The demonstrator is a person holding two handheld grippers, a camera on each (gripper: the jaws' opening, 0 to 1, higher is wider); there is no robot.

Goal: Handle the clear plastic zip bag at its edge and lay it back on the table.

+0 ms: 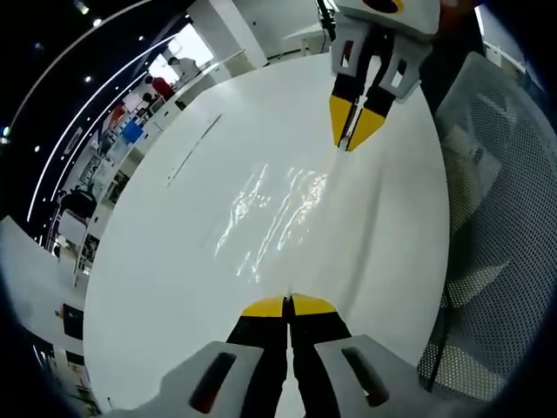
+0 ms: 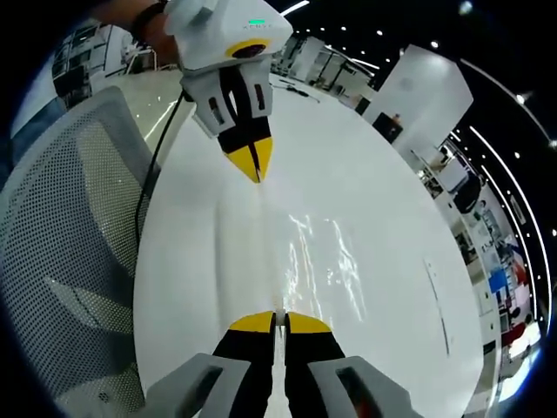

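The clear plastic zip bag [image 1: 270, 209] is stretched between the two grippers over the white table [image 1: 148, 287], and it shows mostly as bright glints. In the left gripper view, my left gripper [image 1: 287, 305] is shut on the bag's near edge. My right gripper [image 1: 352, 131] pinches the far edge from the top. In the right gripper view, the right gripper [image 2: 278, 320] holds one edge of the bag [image 2: 322, 252]. The left gripper [image 2: 252, 165] grips the opposite edge above the table [image 2: 400, 183].
A grey mesh chair [image 1: 505, 218] stands at the table's edge, also seen as the chair [image 2: 61, 244] beside a dark cable [image 2: 152, 192]. A thin strip [image 1: 193, 150] lies on the table farther off. Desks and people [image 1: 161, 87] fill the background.
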